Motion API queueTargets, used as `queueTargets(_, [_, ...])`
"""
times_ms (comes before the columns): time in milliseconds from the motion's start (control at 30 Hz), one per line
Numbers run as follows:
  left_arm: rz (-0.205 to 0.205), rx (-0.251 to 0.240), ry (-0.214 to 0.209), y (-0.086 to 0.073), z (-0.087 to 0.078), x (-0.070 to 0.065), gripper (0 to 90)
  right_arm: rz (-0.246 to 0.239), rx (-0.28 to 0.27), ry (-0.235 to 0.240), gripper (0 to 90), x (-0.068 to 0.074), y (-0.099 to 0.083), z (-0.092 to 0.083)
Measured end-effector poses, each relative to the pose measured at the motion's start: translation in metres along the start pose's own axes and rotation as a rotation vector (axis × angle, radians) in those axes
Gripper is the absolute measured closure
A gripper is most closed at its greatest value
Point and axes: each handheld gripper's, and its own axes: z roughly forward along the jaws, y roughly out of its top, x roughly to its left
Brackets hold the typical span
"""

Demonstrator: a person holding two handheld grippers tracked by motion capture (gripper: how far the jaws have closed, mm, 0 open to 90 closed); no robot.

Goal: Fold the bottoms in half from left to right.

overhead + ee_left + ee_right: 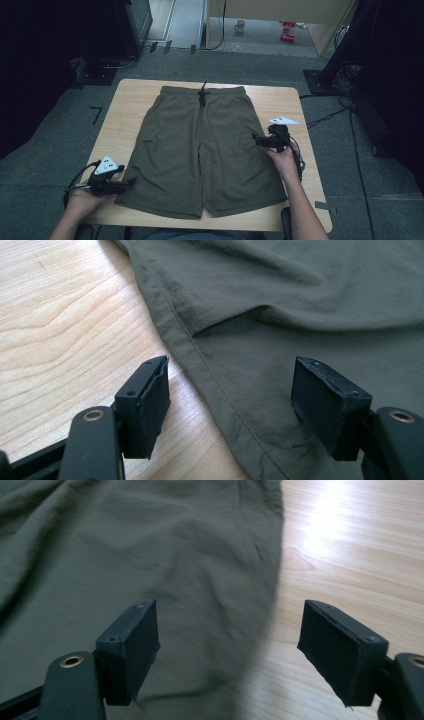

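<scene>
The left gripper [131, 181] sits at the near left of the table [120, 120], its jaws standing apart with nothing pinched; in the left gripper view one jaw hangs over bare wood and the other over cloth, so the stitched side hem of the shorts [300, 300] runs between them. The right gripper [255, 138] is at the right side, held level and pointing toward the garment; its jaws too are parted and empty, one over the fabric and one over the tabletop, the right edge of the shorts [150, 555] lying between them.

The olive-green shorts [200, 150] lie spread flat in the middle of the light wooden table. Their long axis runs from the near edge to the far edge: the waistband with its dark drawstring [202, 95] points away from the person, the two leg openings toward the person. The left gripper is beside the lower hem corner of the left leg, the right gripper beside the outer seam of the right leg, farther up.

No label or writing can be read on the cloth.

On the floor beyond the table stand a pale mug [240, 26], its contents not visible, and some red objects [287, 31] too small to identify
</scene>
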Motion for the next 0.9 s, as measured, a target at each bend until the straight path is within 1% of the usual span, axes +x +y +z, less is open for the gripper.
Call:
queueTargets(33, [0.000,0.000,0.000,0.000,0.000,0.000,32.3,0.000,0.000,0.000,23.7,0.000,0.000,0.000])
queueTargets(67, [0.001,-0.004,0.007,-0.001,0.000,-0.001,32.4,-0.017,0.003,0.006,23.7,0.006,0.003,0.002])
queueTargets(133, [-0.008,-0.024,0.015,-0.004,0.000,-0.001,32.5,-0.035,0.000,0.013,24.3,0.013,0.006,0.003])
queueTargets(167, [-0.008,-0.024,0.015,-0.004,0.000,-0.001,32.5,-0.035,0.000,0.013,24.3,0.013,0.006,0.003])
queueTargets(200, [-0.007,-0.024,0.014,-0.004,-0.001,-0.001,32.7,-0.054,-0.003,0.017,24.8,0.019,0.009,0.004])
queueTargets(267, [-0.004,-0.022,0.011,-0.004,-0.001,-0.001,33.3,-0.070,0.005,0.023,25.7,0.025,0.011,0.006])
queueTargets(333, [-0.001,-0.022,0.007,-0.004,-0.002,-0.001,37.1,-0.079,0.016,0.034,26.2,0.029,0.013,0.009])
queueTargets(367, [0.001,-0.019,0.006,-0.004,-0.002,-0.001,37.6,-0.082,0.023,0.037,26.3,0.031,0.015,0.010])
queueTargets(467, [0.010,-0.019,-0.003,-0.003,-0.002,0.000,38.6,-0.082,0.025,0.044,27.6,0.034,0.017,0.012])
queueTargets(600, [0.011,-0.016,-0.004,-0.003,-0.001,0.000,38.9,-0.084,0.030,0.056,28.6,0.038,0.022,0.015])
queueTargets(700, [0.013,-0.011,-0.009,-0.001,-0.001,-0.001,40.4,-0.073,0.028,0.083,29.9,0.041,0.026,0.017])
queueTargets(767, [0.026,-0.011,-0.021,0.000,0.001,-0.002,40.1,-0.064,0.030,0.100,29.9,0.044,0.030,0.020])
queueTargets(900, [0.032,-0.016,-0.029,-0.001,0.000,-0.003,39.9,-0.072,0.026,0.118,29.9,0.053,0.040,0.026])
